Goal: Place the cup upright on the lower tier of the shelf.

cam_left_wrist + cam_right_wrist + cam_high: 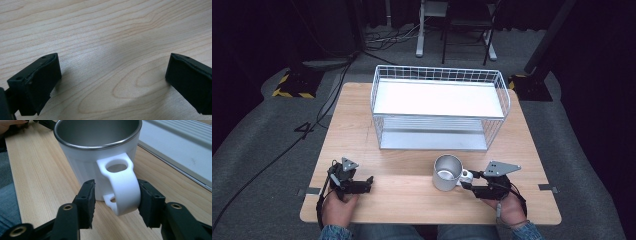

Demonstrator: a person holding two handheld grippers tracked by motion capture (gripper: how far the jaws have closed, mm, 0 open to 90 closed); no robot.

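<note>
A white mug (447, 172) with a steel inside stands upright on the wooden table (407, 200), right of centre near the front edge. Its handle (466, 175) points to the right. My right gripper (468, 180) lies low behind it, and its jaws straddle the handle (123, 187). The right pad (147, 202) sits against the handle, while a gap remains on the left side, so the right gripper (116, 192) is open. At the front left my left gripper (370, 183) rests low over bare wood, open (112, 67) with nothing between its jaws.
A white wire rack (377, 95) with two shelves stands at the back middle of the table; its lower shelf (180, 150) lies just beyond the mug (100, 150). Dark floor, cables and stand legs surround the table.
</note>
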